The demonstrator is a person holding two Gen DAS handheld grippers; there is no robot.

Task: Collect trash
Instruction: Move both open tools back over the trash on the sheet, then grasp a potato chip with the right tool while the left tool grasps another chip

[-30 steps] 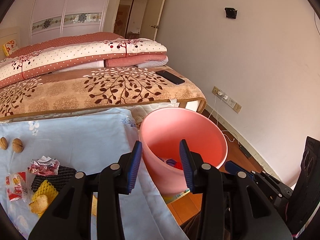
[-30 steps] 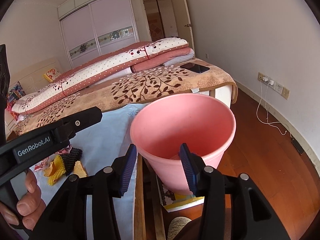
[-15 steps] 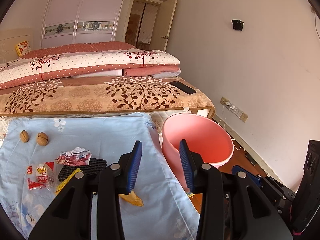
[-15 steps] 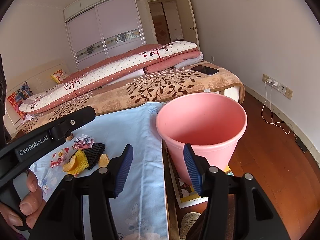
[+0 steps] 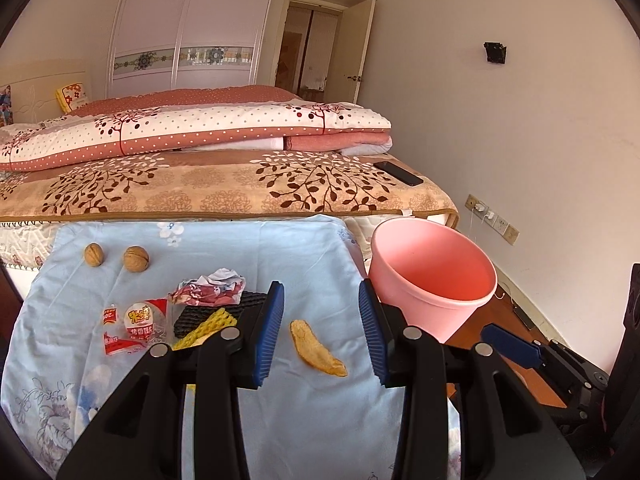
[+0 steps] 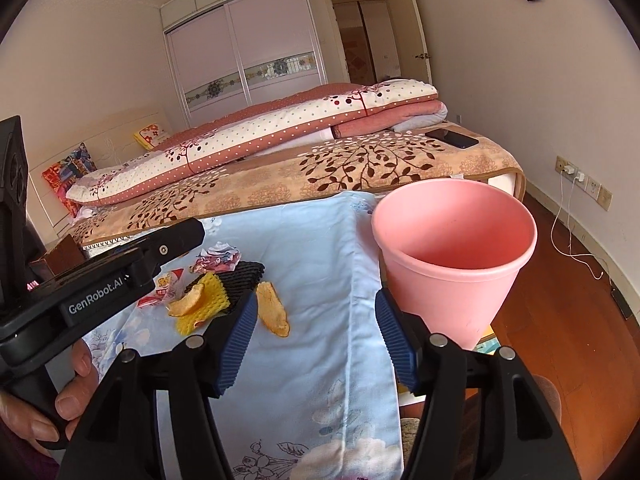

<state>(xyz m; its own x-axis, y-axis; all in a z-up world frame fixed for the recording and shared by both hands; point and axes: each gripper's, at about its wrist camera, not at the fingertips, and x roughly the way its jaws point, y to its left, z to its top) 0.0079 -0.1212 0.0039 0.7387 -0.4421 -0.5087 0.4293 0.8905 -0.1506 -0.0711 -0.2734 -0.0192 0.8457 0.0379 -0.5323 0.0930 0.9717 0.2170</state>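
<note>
From the left wrist, the left gripper (image 5: 322,330) hangs over a blue cloth (image 5: 248,248) with its jaws about half open and nothing in them. A yellow peel (image 5: 316,348) lies on the cloth, seen between the blue pads. To its left sits the trash pile: a crumpled wrapper (image 5: 212,290), a black mesh (image 5: 212,314), a yellow mesh (image 5: 206,328) and a red-and-white packet (image 5: 134,322). Two walnuts (image 5: 116,257) lie farther off, near the cloth's far left edge. A pink bin (image 5: 432,276) stands just right of the cloth, beside the bed (image 5: 224,188), where a phone (image 5: 398,173) rests. From the right wrist, the right gripper (image 6: 316,334) also hangs above the cloth (image 6: 320,248), jaws wide and empty, and they have just been opening. The peel (image 6: 272,314) lies just beside its left pad. The pile (image 6: 208,284) sits farther left, and the bin (image 6: 456,256) to the right. At the left edge a hand (image 6: 48,396) holds the other gripper's handle.
</note>
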